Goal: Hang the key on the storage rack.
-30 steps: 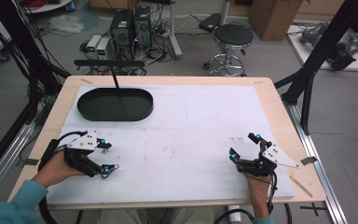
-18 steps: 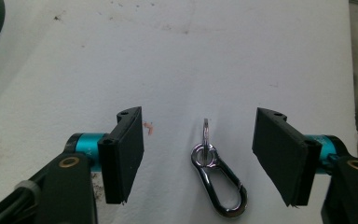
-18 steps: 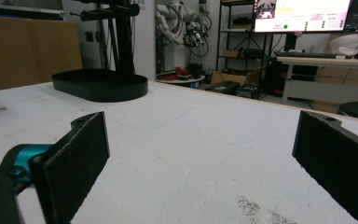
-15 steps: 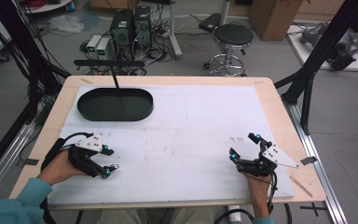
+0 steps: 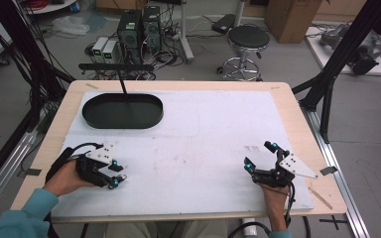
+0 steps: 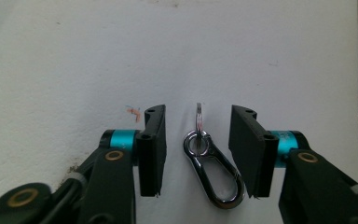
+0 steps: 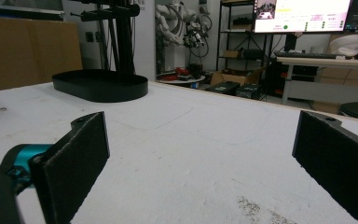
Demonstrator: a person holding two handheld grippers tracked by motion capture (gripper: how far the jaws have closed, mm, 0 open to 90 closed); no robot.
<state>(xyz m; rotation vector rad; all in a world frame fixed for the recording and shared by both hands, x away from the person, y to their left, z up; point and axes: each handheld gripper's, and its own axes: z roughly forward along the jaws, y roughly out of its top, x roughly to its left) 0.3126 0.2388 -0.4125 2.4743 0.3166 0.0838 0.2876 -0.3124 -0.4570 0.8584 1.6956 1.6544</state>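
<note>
In the high view, the left gripper (image 5: 115,173) is sitting low over the white mat (image 5: 203,134) near the table's front left, the right gripper (image 5: 261,155) resting at the front right, well apart from the black oval tray (image 5: 122,111). In the left gripper view, the metal snap hook (image 6: 211,164) is lying on the mat between the jaws, which have just been closing; a gap is showing beside the near finger (image 6: 151,148), while the hook's lower end is lying close against the other. In the right gripper view, the jaws are standing wide apart with nothing between them.

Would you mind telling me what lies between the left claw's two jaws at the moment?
A metal clip with a small ring lies there on the white mat, untouched, in the left gripper view.
</note>
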